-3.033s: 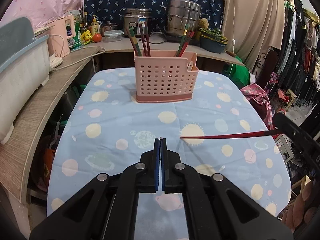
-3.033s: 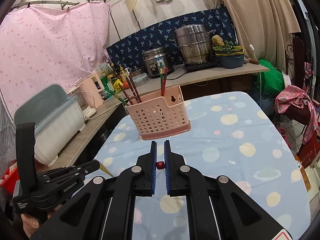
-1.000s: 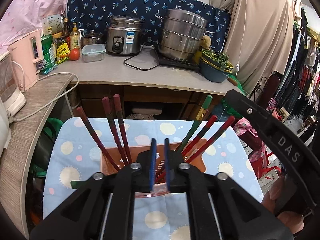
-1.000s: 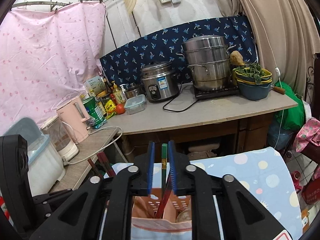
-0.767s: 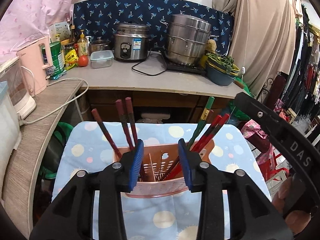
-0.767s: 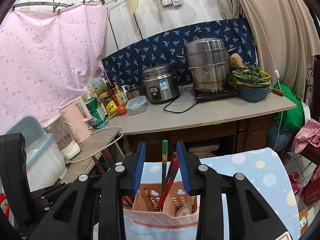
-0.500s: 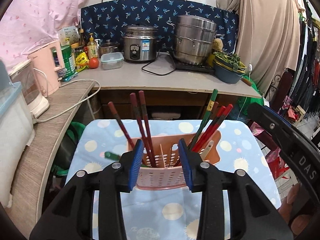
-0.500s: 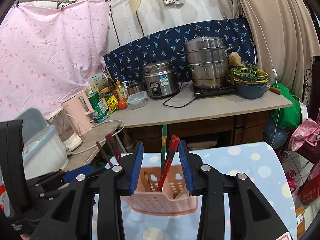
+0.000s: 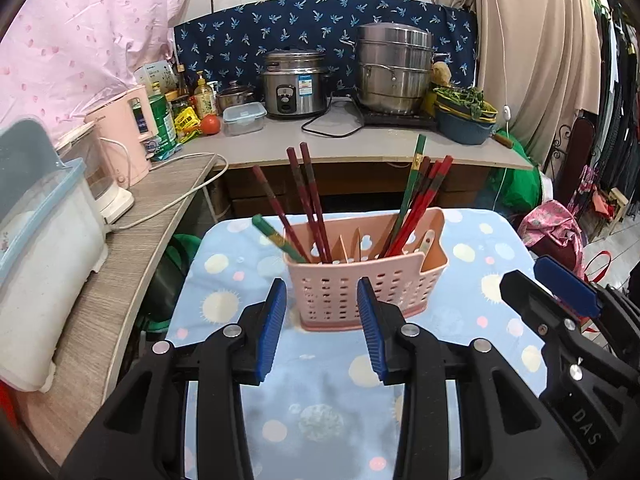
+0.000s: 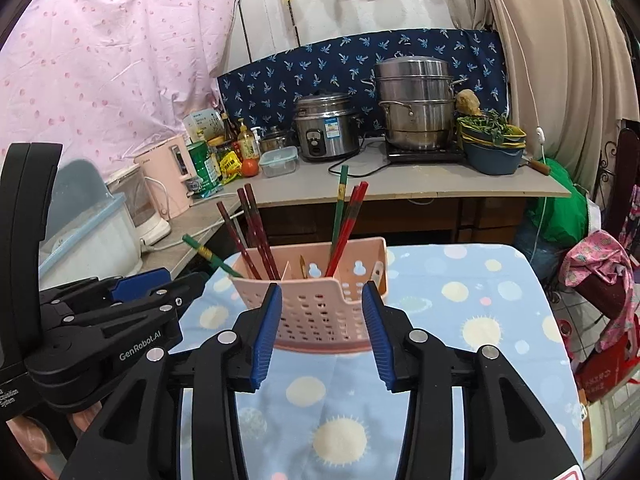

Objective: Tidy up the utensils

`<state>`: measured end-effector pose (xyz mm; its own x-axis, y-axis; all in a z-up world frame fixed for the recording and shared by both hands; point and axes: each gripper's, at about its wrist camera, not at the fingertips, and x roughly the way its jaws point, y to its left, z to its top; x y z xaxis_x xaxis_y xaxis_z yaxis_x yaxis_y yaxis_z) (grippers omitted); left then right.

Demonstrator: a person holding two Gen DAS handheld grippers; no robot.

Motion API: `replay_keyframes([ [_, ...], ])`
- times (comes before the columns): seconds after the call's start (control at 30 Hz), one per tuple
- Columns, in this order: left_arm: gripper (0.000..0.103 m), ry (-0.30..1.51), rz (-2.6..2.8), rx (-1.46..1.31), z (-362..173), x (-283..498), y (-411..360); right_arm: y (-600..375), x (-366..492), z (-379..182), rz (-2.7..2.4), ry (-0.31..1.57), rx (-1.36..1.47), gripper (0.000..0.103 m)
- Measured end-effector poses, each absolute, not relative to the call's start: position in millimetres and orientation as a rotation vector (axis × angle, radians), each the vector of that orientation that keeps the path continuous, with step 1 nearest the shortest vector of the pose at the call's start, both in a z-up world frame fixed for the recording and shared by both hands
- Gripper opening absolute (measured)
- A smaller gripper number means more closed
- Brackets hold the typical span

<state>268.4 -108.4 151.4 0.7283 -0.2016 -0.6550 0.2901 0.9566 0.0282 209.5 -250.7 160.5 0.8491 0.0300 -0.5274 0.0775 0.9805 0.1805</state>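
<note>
Over on the left wrist view, the left hand-held gripper (image 9: 322, 322) hangs at lower centre of the frame with its blue-padded jaws spread wide and nothing between them. The pink utensil basket (image 9: 362, 278) sits just beyond the tips, mid-frame, on the blue spotted worktop (image 9: 320, 412). In its left compartment stand dark red chopsticks (image 9: 308, 204), with a green chopstick (image 9: 276, 238) leaning out over the left rim toward the frame's left. Slide right — a second bundle of red chopsticks (image 9: 420, 204) and a taller green one fan out of the right compartment, and the right hand-held gripper (image 9: 560, 304) pokes in from the frame's right edge, beside the basket.

From the right wrist view, the right hand-held gripper (image 10: 322, 328) is likewise parted and empty, lower centre, and the basket (image 10: 316, 296) fills the gap between its tips from behind, not touching them.

Against three seconds back: both sets of jaws were pressed near together then, the right one pinching a red chopstick over the worktop — that stick is now in the basket. A second ago the jaws were narrow right over the basket's top; since then both have opened and backed away, so the whole basket shows in front of them.
</note>
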Motion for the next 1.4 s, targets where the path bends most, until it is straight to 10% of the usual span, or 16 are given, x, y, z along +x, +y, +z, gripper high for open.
replay_keyframes([
  [1.4,0.091,0.762,-0.131,0.231,115.9,226.7,-88.4,-233.7,175.0,126.2,-0.144,0.742,0.151,0.096],
])
